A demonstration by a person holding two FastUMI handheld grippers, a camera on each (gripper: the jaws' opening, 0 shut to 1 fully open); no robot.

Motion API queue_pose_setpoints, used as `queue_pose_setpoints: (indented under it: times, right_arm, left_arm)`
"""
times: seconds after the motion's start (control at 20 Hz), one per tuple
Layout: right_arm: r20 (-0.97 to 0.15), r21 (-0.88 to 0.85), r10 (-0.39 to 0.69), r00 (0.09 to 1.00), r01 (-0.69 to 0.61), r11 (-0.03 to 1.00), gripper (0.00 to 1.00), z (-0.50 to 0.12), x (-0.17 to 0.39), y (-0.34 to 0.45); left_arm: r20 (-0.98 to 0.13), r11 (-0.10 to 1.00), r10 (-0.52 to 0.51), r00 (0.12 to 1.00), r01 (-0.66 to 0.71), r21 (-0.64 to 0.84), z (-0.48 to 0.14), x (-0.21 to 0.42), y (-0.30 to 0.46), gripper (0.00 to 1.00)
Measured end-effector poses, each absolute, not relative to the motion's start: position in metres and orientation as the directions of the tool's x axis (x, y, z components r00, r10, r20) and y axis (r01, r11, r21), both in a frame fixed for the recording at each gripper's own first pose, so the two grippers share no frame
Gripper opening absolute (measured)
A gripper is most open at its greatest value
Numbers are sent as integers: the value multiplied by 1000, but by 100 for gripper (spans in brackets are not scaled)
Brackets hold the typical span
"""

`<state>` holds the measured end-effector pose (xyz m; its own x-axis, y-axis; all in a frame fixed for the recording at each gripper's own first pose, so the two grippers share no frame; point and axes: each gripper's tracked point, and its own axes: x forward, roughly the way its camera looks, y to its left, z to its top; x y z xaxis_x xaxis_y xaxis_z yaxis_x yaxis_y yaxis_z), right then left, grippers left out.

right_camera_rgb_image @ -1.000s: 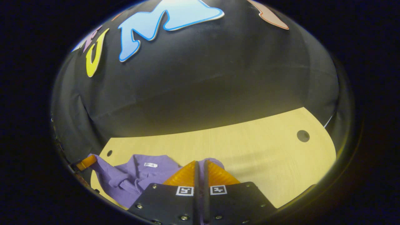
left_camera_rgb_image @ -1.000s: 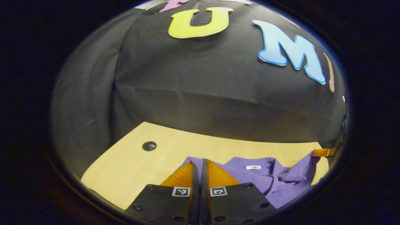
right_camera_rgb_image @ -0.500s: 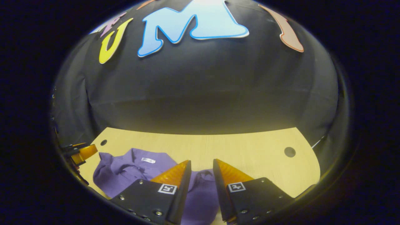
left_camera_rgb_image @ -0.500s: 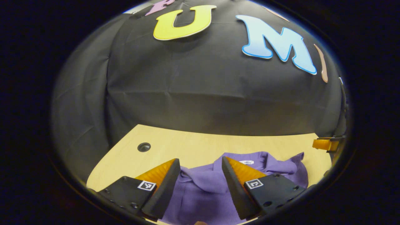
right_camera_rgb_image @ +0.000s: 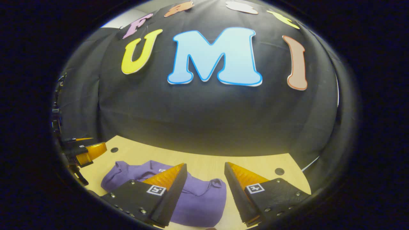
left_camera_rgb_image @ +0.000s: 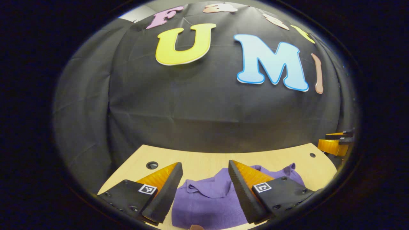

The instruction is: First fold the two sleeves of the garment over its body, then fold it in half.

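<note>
A purple garment (left_camera_rgb_image: 207,201) lies folded in a loose bundle on the light wooden table (left_camera_rgb_image: 204,159). My left gripper (left_camera_rgb_image: 204,166) is open above its near part, holding nothing. In the right gripper view the same purple garment (right_camera_rgb_image: 198,201) lies below my right gripper (right_camera_rgb_image: 204,167), which is open too and holds nothing. Far off at the right edge of the left gripper view I see the right gripper (left_camera_rgb_image: 335,145). At the left edge of the right gripper view the left gripper (right_camera_rgb_image: 86,151) shows.
The table has round cable holes (left_camera_rgb_image: 152,165) (right_camera_rgb_image: 279,171) near its back corners. The black cloth wall (left_camera_rgb_image: 204,105) stands right behind the table's back edge. Bare tabletop (right_camera_rgb_image: 265,166) lies to the right of the garment.
Both grippers were shut on the purple fabric one second ago. They opened, let it drop onto the table, and have since lifted and pulled back.
</note>
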<state>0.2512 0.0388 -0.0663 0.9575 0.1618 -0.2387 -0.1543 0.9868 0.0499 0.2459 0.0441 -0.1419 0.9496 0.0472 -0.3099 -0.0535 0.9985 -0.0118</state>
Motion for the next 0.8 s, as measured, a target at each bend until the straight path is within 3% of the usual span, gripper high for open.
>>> queue_pose_setpoints:
  times: [0.45,0.8]
  right_arm:
    - [-126,36,116,985,-112,993,76,-15,145,54]
    - [-49,-9,75,996,-75,997,76,11,96,65]
  left_arm:
    - [-183,1000,-30,983,30,-4,-81,165,47,94]
    - [-138,998,-56,989,57,5,-54,113,44,94]
